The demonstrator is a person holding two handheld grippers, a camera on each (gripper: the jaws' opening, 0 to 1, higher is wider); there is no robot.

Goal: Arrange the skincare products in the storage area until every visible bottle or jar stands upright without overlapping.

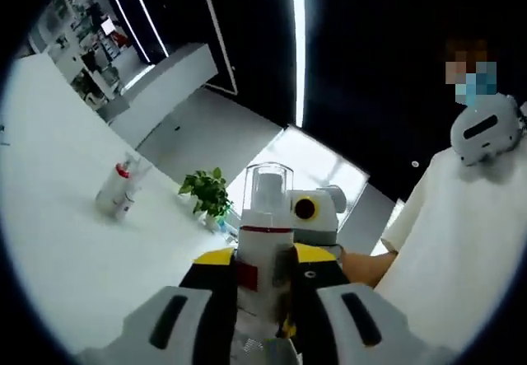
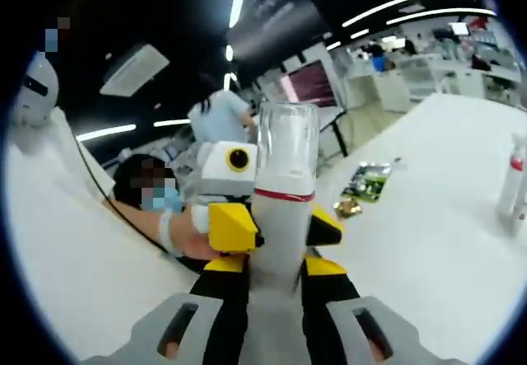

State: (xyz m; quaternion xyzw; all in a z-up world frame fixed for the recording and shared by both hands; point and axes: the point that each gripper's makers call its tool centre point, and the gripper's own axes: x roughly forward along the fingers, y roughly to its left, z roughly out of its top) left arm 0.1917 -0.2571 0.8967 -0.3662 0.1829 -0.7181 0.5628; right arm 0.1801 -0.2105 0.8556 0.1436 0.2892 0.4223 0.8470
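Above the white table (image 1: 58, 217), I grip one white red-banded pump bottle with clear cap (image 1: 265, 241) between my left gripper (image 1: 262, 287) and right gripper (image 2: 276, 258), both clamped on it.

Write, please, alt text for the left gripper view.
The left gripper holds a white bottle with a clear cap and red band between its jaws, with the right gripper close behind. More bottles and a small green plant stand on the white table.
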